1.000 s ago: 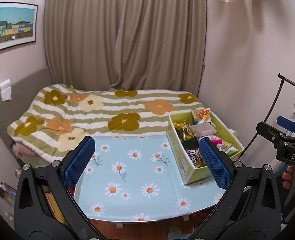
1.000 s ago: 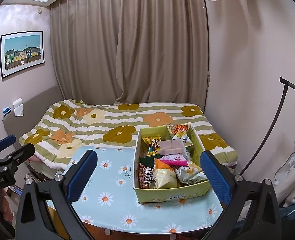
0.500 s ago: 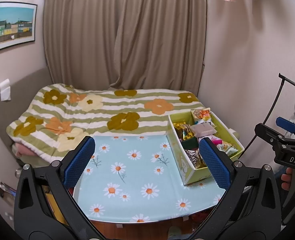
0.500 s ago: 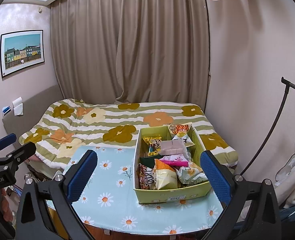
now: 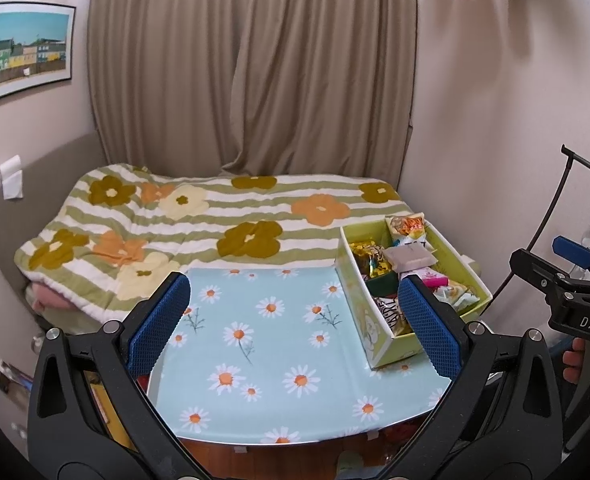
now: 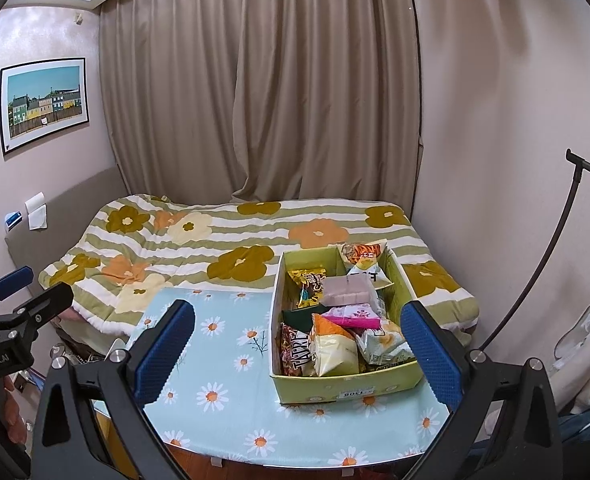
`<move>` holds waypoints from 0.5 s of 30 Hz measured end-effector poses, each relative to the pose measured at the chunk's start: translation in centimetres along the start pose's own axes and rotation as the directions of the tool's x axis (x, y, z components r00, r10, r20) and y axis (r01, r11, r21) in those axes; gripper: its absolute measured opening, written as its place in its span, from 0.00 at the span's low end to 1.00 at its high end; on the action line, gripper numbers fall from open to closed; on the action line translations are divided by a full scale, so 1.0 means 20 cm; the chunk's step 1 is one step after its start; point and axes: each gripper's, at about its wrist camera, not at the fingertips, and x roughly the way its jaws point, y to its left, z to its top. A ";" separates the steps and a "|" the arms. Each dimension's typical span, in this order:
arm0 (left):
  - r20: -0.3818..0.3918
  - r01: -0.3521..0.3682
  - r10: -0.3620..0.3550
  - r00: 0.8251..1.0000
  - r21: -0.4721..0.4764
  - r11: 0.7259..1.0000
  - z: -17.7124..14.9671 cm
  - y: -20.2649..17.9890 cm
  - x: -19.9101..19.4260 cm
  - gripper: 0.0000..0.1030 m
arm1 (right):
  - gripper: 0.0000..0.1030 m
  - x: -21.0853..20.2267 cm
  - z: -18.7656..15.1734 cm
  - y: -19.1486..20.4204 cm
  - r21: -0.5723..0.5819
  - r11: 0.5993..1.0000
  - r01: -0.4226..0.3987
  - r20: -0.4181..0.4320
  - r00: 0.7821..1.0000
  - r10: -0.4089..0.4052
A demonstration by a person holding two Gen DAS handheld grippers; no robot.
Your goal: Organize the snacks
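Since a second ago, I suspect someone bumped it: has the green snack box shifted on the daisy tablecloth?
No. The green snack box sits by the same printed daisies on the daisy tablecloth.

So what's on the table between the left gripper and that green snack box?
Nothing but bare daisy tablecloth between the open left gripper and the snack box, in the left wrist view.

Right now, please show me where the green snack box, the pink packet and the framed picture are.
green snack box [image 6: 347,390], right wrist view, on its near front wall.
pink packet [image 6: 353,317], right wrist view, on its middle.
framed picture [image 6: 45,104], right wrist view, on the painted houses.
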 end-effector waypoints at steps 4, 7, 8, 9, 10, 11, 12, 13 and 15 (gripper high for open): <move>-0.002 -0.002 0.002 1.000 -0.001 1.000 -0.01 0.00 0.00 1.00 | 0.99 0.00 0.00 0.00 0.000 1.000 0.001 -0.001 1.000 -0.001; -0.008 -0.004 0.004 1.000 -0.003 1.000 -0.02 0.00 0.01 1.00 | 0.99 0.00 0.00 0.00 0.001 1.000 0.003 -0.001 1.000 -0.003; -0.009 -0.004 0.004 1.000 -0.004 1.000 -0.02 0.00 0.01 1.00 | 0.99 0.00 0.00 0.00 0.001 1.000 0.005 -0.001 1.000 -0.005; -0.010 -0.006 0.006 1.000 -0.003 1.000 -0.02 0.00 0.02 1.00 | 0.99 0.00 0.00 0.00 0.002 1.000 0.005 -0.001 1.000 -0.005; -0.009 -0.007 0.007 1.000 -0.003 1.000 -0.02 0.00 0.02 1.00 | 0.99 0.01 -0.01 0.00 0.002 1.000 0.005 -0.001 1.000 -0.005; -0.009 -0.008 0.008 1.000 -0.002 1.000 -0.02 0.00 0.02 1.00 | 0.99 0.01 0.00 0.00 0.001 1.000 0.005 -0.002 1.000 -0.005; -0.008 -0.010 0.010 1.000 0.000 1.000 -0.02 0.00 0.02 1.00 | 0.99 0.01 -0.01 0.00 0.001 1.000 0.006 -0.003 1.000 -0.006; -0.008 -0.011 0.011 1.000 0.000 1.000 -0.02 -0.01 0.02 1.00 | 0.99 0.01 -0.01 0.00 0.002 1.000 0.007 -0.002 1.000 -0.007; -0.008 -0.011 0.011 1.000 -0.001 1.000 -0.02 0.00 0.02 1.00 | 0.99 0.01 -0.01 0.00 0.002 1.000 0.006 -0.004 1.000 -0.006</move>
